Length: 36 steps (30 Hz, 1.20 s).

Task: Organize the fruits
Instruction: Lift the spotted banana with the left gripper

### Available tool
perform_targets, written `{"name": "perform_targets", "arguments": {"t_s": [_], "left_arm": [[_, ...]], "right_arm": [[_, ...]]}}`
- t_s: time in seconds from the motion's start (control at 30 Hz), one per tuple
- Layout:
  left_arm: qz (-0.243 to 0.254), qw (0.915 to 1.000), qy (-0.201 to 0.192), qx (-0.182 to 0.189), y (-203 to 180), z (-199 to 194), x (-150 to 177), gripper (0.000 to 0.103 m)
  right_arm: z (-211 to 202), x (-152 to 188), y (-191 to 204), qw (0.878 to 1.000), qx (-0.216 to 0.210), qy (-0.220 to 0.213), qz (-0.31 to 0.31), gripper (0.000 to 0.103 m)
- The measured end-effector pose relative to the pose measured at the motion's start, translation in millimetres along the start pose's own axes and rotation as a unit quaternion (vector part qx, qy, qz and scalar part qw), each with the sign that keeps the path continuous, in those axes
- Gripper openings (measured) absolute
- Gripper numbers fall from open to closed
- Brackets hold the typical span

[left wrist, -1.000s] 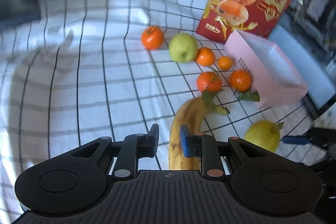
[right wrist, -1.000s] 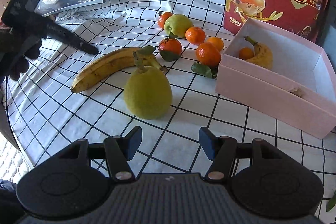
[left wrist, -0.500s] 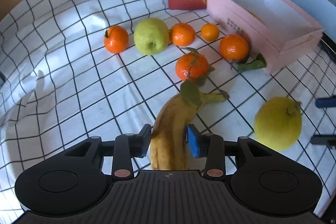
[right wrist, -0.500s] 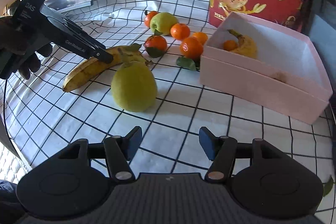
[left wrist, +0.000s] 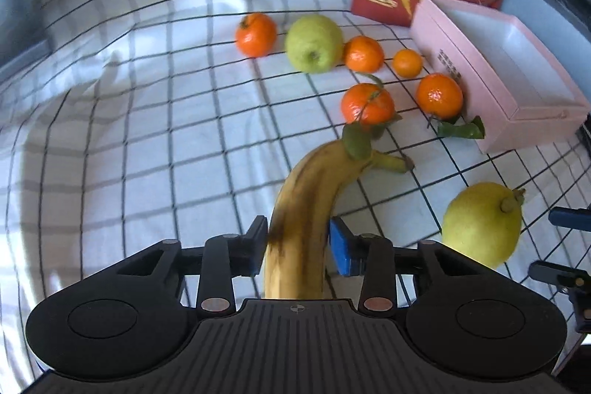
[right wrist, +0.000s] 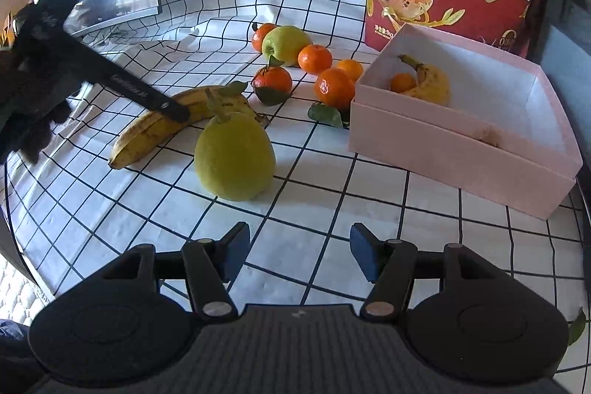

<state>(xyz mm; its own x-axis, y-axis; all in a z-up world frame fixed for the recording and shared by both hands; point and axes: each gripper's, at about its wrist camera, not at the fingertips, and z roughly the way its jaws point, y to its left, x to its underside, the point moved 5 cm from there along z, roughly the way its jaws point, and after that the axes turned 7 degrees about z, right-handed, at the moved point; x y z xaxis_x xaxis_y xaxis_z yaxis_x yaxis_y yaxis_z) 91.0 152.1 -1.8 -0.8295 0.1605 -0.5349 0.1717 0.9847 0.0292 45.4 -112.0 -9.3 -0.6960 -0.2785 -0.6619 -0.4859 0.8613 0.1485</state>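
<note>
Your left gripper [left wrist: 297,246] points steeply down, and its jaws are closing around the banana [left wrist: 306,205], which lies between the two blue pads. The left pad sits right against the peel; beside the right pad a thin gap shows, so the grip is not yet firm. From the right wrist view, one black finger of that gripper crosses the banana's middle, with your dark-gloved hand [right wrist: 26,113] behind it. Your right gripper [right wrist: 297,255] hangs tilted downward, jaws apart, nothing between them.

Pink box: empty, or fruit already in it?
Not empty. The pink box holds a banana and a small orange.
</note>
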Motion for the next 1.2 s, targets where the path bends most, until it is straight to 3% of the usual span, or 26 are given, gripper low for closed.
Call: {"name": "perform_targets", "arguments": {"t_s": [0.1, 0.23, 0.5, 0.67, 0.97, 1.2], "left_arm": [[-0.017, 0.9998, -0.006, 0.001, 2.1, -10.8, 7.2, 0.034], [-0.004, 1.0000, -0.007, -0.005, -1.3, -13.3, 7.0, 0.033], [0.036, 0.9992, -0.015, 0.002, -5.8, 16.9, -21.1, 0.045], [0.068, 0.9976, -0.007, 0.010, -9.5, 27.0, -25.2, 0.048], [0.062, 0.9975, 0.018, 0.030, -3.8, 37.6, -21.5, 0.048], [0.046, 0.9987, -0.010, 0.020, -6.1, 32.3, -13.2, 0.048]], "right_arm": [[-0.9, -7.0, 1.4, 1.000, -0.002, -0.007, -0.005, 0.061], [-3.4, -27.4, 4.7, 1.000, -0.015, -0.022, -0.012, 0.061], [0.8, -69.4, 24.4, 0.998, -0.038, -0.047, -0.030, 0.061], [0.0, -57.4, 34.2, 0.998, -0.040, -0.039, -0.041, 0.061], [-5.9, -42.3, 10.5, 0.999, -0.004, -0.032, -0.004, 0.061], [-2.2, -48.6, 6.4, 0.999, 0.001, -0.031, 0.005, 0.061]]}}
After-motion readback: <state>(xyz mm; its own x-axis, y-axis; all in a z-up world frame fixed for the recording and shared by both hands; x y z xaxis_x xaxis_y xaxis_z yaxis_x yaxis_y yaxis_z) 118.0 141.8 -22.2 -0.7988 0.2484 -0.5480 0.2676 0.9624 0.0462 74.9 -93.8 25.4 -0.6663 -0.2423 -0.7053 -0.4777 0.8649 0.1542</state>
